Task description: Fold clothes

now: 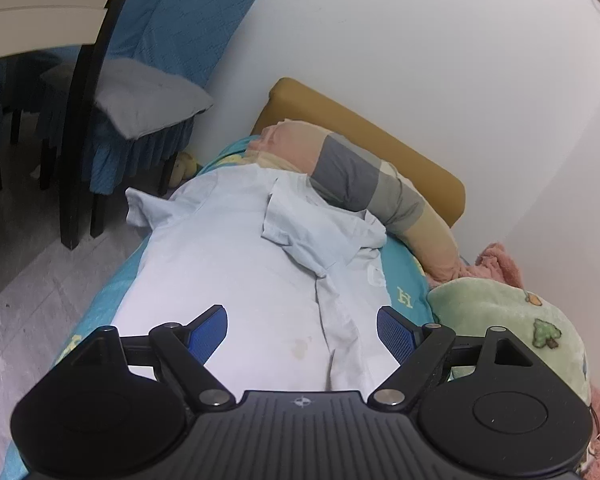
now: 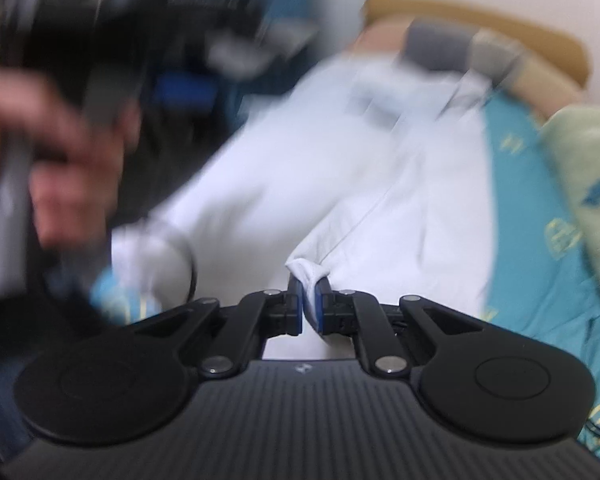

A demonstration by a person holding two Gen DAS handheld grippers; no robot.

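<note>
Two grippers are at work on one garment: the right gripper [image 2: 308,304] has its jaws clenched on a bunched bit of the near hem of the pale blue shirt [image 1: 236,248], while the left gripper [image 1: 302,330] hangs above the same shirt with its jaws spread wide and nothing between them. Outward from there, the shirt lies lengthwise on the teal bedsheet [image 1: 404,276], collar toward the mustard headboard [image 1: 364,132]; its right side looks turned in over the body, and one sleeve hangs off the bed's left edge. My judgement is that folding is under way, not finished: the garment is long and loose, not a compact stack. No basket, box or drawer shows in either view.
</note>
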